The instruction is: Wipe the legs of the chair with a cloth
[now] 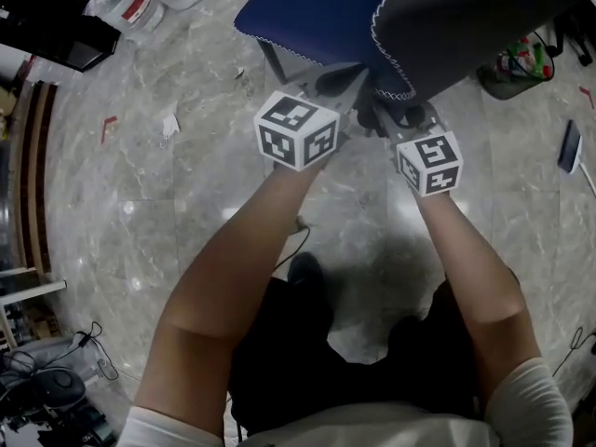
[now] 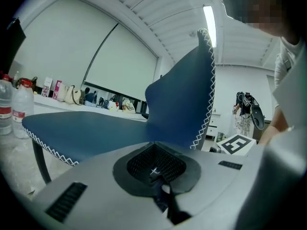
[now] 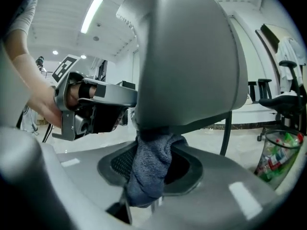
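The chair has a blue seat (image 1: pixel 312 12) and a dark back (image 1: pixel 466 17) with white stitching; one thin dark leg (image 1: pixel 272 61) shows below the seat. In the left gripper view the seat (image 2: pixel 91 131) spreads ahead, with a leg (image 2: pixel 41 159) under its left end. My left gripper (image 1: pixel 340 87) points under the seat and stands open (image 2: pixel 158 150) with nothing between its jaws. My right gripper (image 1: pixel 400 115) is beside it, shut (image 3: pixel 158 145) on a bunched grey-blue cloth (image 3: pixel 151 171) that spans both pads. A dark leg (image 3: pixel 225 133) stands just beyond.
Water bottles (image 1: pixel 140 3) stand on the marble floor at the far left. A mesh bin with rubbish (image 1: pixel 517 68) sits to the right of the chair, close by in the right gripper view (image 3: pixel 278 157). A dark flat object (image 1: pixel 570 145) and cables (image 1: pixel 56 380) lie on the floor.
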